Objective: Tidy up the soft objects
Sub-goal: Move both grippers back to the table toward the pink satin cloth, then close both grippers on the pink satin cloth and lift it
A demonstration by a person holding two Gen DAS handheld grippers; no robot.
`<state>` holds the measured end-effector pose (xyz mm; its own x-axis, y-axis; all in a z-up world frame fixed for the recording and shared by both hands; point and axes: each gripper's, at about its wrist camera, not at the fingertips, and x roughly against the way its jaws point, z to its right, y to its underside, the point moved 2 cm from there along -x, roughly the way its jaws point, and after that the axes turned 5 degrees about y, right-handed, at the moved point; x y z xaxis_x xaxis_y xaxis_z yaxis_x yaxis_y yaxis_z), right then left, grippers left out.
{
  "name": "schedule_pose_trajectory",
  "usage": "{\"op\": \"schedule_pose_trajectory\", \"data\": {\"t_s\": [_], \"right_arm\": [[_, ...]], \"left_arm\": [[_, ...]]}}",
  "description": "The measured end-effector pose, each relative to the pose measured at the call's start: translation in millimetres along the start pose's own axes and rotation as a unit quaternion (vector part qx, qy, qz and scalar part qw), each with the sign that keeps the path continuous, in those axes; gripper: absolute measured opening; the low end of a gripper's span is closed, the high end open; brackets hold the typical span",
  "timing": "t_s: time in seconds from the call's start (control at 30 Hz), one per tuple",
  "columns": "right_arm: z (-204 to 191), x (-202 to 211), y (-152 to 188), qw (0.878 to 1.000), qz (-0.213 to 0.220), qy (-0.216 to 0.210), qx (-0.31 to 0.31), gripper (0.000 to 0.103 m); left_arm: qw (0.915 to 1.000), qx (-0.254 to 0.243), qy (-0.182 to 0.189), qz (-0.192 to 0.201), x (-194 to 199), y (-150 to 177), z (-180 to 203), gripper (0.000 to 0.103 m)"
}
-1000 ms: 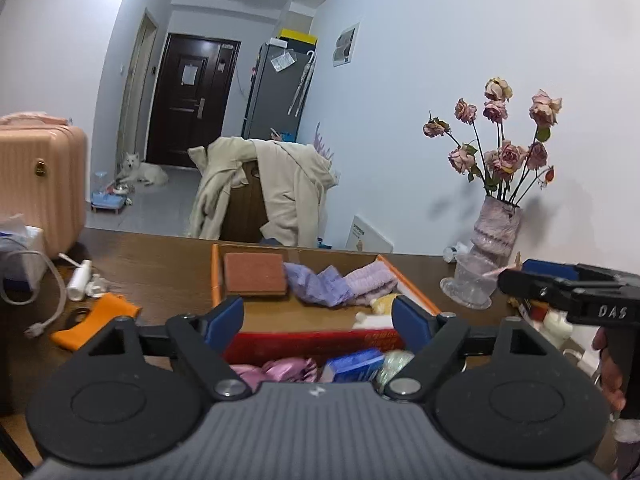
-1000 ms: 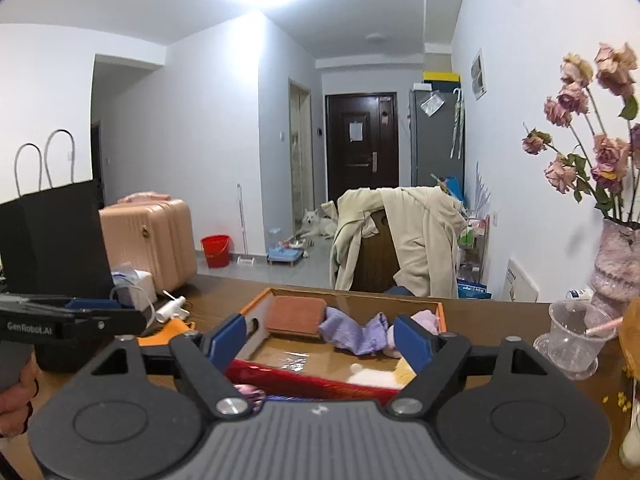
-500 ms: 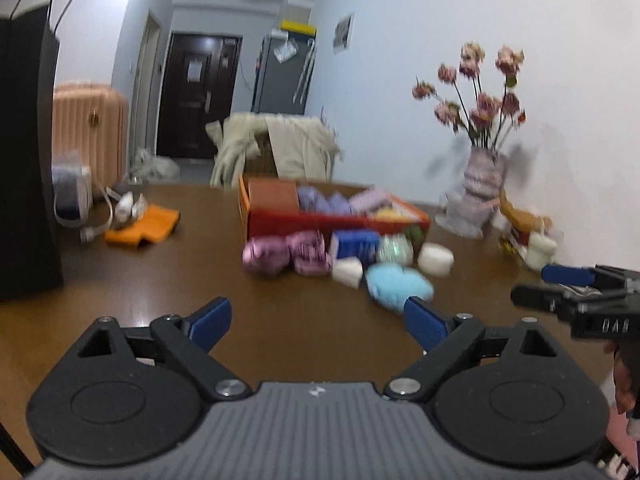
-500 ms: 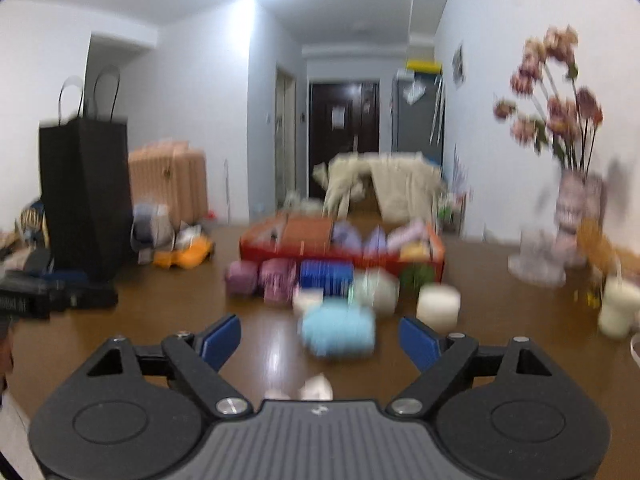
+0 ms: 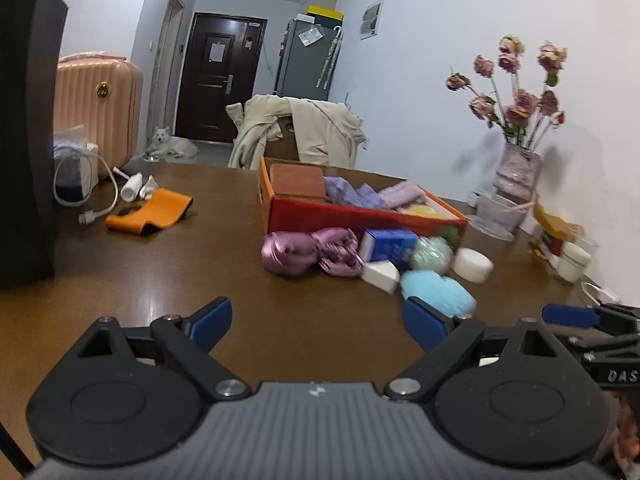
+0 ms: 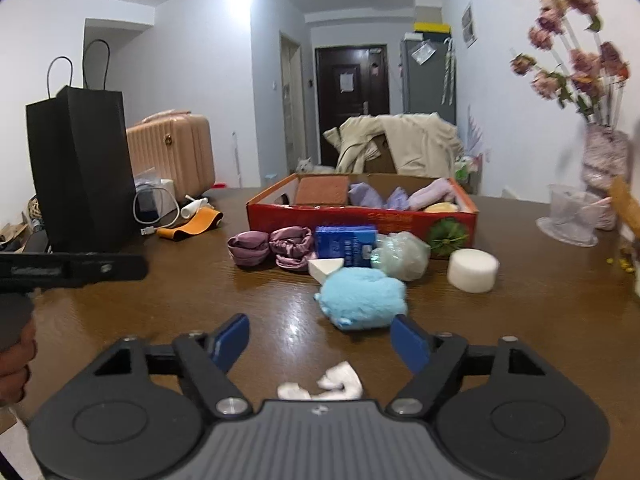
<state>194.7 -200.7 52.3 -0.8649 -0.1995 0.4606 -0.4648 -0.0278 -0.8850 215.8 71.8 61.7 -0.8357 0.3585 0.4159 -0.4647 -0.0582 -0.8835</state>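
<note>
I find the task partly done, judging from how things lie. The shallow red-and-orange cardboard box (image 6: pixel 362 216), at centre frame in the right wrist view, already holds a brown rectangular pad (image 6: pixel 322 190), crumpled lilac cloths (image 6: pixel 378 196), a folded pink towel (image 6: pixel 434 194) and something pale yellow (image 6: pixel 440 207) near its front right corner.

Outstanding on the brown wooden worktop (image 6: pixel 540 312), all lying loose in front of the box:
- two mauve satin scrunchies (image 6: pixel 270 246), left of centre;
- a blue printed packet (image 6: pixel 346 245), leaning at the box front;
- a white wedge sponge (image 6: pixel 325 269);
- a pale green mesh puff (image 6: pixel 402 255);
- a white round sponge puck (image 6: pixel 472 270), to the right;
- a fluffy light-blue plush toy (image 6: pixel 362 298), nearest to me;
- a scrap of crumpled white tissue (image 6: pixel 322 386), at the bottom of the frame.

I hold the right gripper (image 6: pixel 322 340) low over the worktop; its jaws have just been closing somewhat but remain spread, nothing between them, with the plush toy just ahead of the right-hand tip. The left gripper (image 5: pixel 318 322) has jaws spread wide and empty, over bare worktop, the same items up and to the right.

My judgement: seven loose items remain; the plush toy is the likeliest next pick.
</note>
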Motion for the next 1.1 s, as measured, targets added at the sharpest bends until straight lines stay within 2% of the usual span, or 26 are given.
{"op": "schedule_pose_trajectory", "data": {"t_s": [0.03,0.1,0.17,0.33,0.37,0.4,0.43,0.47,0.57,0.67,0.77,0.87,0.93,1.0,1.1], "right_arm": [[-2,-10,-6,1.000,-0.003,-0.004,0.002,0.067],[-7,-34,-23,1.000,-0.008,-0.009,0.010,0.059],[-14,-62,-42,1.000,-0.012,-0.017,0.021,0.054],[-35,-151,-87,0.997,-0.034,-0.026,0.061,0.041],[-40,-171,-91,0.996,-0.045,-0.023,0.074,0.038],[-44,-189,-93,0.994,-0.054,-0.013,0.090,0.034],[-48,-206,-93,0.993,-0.065,-0.006,0.100,0.033],[-50,-215,-92,0.992,-0.059,0.000,0.108,0.033],[-59,-230,-92,0.989,-0.054,0.013,0.135,0.036],[-64,-233,-90,0.986,-0.059,0.012,0.158,0.041],[-67,-225,-88,0.979,-0.070,0.020,0.189,0.042],[-67,-205,-86,0.981,-0.074,-0.006,0.178,0.045],[-67,-195,-80,0.982,-0.083,-0.042,0.166,0.042],[-68,-191,-71,0.982,-0.092,-0.057,0.154,0.041],[-72,-182,-59,0.982,-0.108,-0.093,0.125,0.021]], "left_arm": [[1.0000,-0.007,-0.001,-0.002,-13,-6,-3,0.087],[0.9996,-0.022,-0.005,-0.015,-44,-17,-9,0.074],[0.9987,-0.030,-0.016,-0.038,-80,-27,-17,0.067],[0.9963,-0.062,-0.005,-0.060,-147,-39,-32,0.064],[0.9959,-0.063,0.004,-0.064,-155,-38,-35,0.057],[0.9956,-0.063,0.019,-0.067,-163,-36,-39,0.038],[0.9953,-0.057,0.028,-0.072,-169,-34,-43,0.031],[0.9956,-0.044,0.035,-0.075,-172,-33,-49,0.030],[0.9967,-0.023,0.044,-0.064,-168,-32,-59,0.021],[0.9972,-0.009,0.037,-0.064,-166,-33,-64,0.017],[0.9970,-0.004,0.035,-0.069,-161,-32,-68,0.013],[0.9961,0.004,0.051,-0.072,-142,-24,-67,0.011],[0.9952,0.013,0.059,-0.076,-126,-15,-63,0.011],[0.9952,0.016,0.060,-0.076,-109,-7,-61,0.010],[0.9947,0.036,0.058,-0.076,-87,3,-62,0.010]]}}
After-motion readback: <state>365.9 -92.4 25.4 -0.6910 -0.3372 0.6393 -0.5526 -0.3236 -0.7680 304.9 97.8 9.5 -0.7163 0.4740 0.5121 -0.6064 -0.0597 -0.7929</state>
